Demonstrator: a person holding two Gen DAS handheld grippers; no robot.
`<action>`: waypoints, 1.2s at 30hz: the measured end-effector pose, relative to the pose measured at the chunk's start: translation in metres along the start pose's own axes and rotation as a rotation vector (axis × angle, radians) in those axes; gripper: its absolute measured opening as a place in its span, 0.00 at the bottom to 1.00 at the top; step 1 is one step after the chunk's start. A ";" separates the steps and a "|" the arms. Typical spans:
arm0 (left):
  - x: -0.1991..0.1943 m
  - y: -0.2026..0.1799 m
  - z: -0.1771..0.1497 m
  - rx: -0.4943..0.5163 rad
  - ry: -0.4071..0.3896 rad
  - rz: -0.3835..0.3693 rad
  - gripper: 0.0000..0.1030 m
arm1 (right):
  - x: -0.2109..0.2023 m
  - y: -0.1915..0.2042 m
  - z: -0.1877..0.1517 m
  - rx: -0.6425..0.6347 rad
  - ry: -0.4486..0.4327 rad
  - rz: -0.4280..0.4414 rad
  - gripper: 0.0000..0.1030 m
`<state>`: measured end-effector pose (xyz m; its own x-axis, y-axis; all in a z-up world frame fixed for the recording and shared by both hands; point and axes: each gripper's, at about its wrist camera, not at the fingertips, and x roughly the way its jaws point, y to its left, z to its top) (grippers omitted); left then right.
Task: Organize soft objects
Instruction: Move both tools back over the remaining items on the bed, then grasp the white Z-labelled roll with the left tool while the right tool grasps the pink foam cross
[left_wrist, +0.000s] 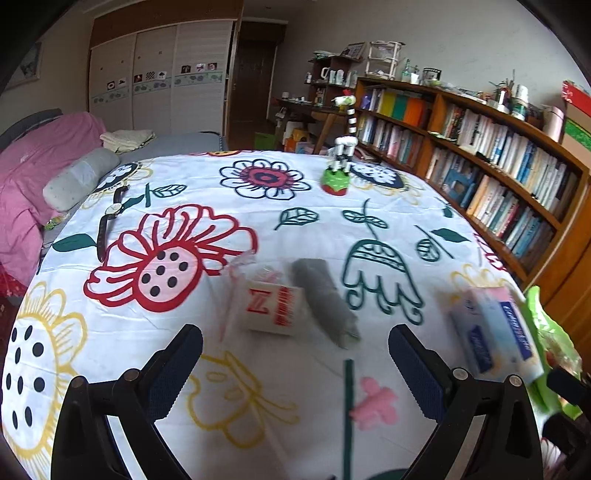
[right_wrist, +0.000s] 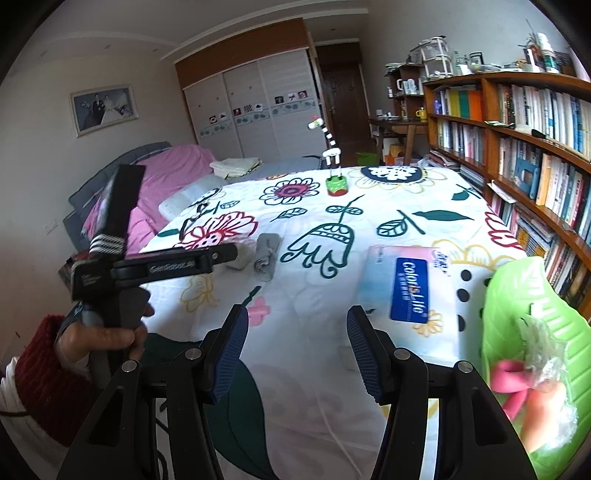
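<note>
A rolled grey cloth (left_wrist: 325, 299) (right_wrist: 266, 254) lies mid-table beside a small clear bag with a white packet printed in red (left_wrist: 271, 308). A pack of tissues (left_wrist: 493, 328) (right_wrist: 404, 286) lies to the right. A green basket (right_wrist: 532, 343) at the right edge holds pink items and a clear wrapper. My left gripper (left_wrist: 295, 363) hovers open just short of the cloth and bag, nothing between its blue pads. My right gripper (right_wrist: 295, 350) is open and empty above the cloth-covered table, left of the basket. In the right wrist view, a hand in a red cuff holds the left gripper's handle (right_wrist: 122, 291).
A flowered cloth covers the table (left_wrist: 258, 406). A wristwatch (left_wrist: 110, 214) lies at the far left, a striped giraffe toy (left_wrist: 341, 155) stands at the back. Bookshelves (left_wrist: 498, 166) run along the right; a bed with pink bedding (left_wrist: 33, 173) is beyond on the left.
</note>
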<state>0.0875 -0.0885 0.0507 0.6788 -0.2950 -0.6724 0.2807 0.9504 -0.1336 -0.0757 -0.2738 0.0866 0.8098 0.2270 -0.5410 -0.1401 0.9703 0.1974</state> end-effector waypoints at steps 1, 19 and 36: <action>0.005 0.003 0.002 0.000 0.006 0.002 1.00 | 0.002 0.002 0.000 -0.005 0.005 0.003 0.55; 0.046 0.021 0.004 -0.012 0.080 -0.032 0.46 | 0.040 0.029 0.007 -0.067 0.069 0.035 0.55; 0.004 0.048 0.003 -0.101 -0.059 -0.033 0.45 | 0.118 0.059 0.002 -0.121 0.244 0.040 0.55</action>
<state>0.1054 -0.0447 0.0438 0.7101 -0.3287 -0.6227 0.2359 0.9443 -0.2294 0.0129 -0.1900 0.0361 0.6432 0.2644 -0.7186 -0.2480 0.9598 0.1312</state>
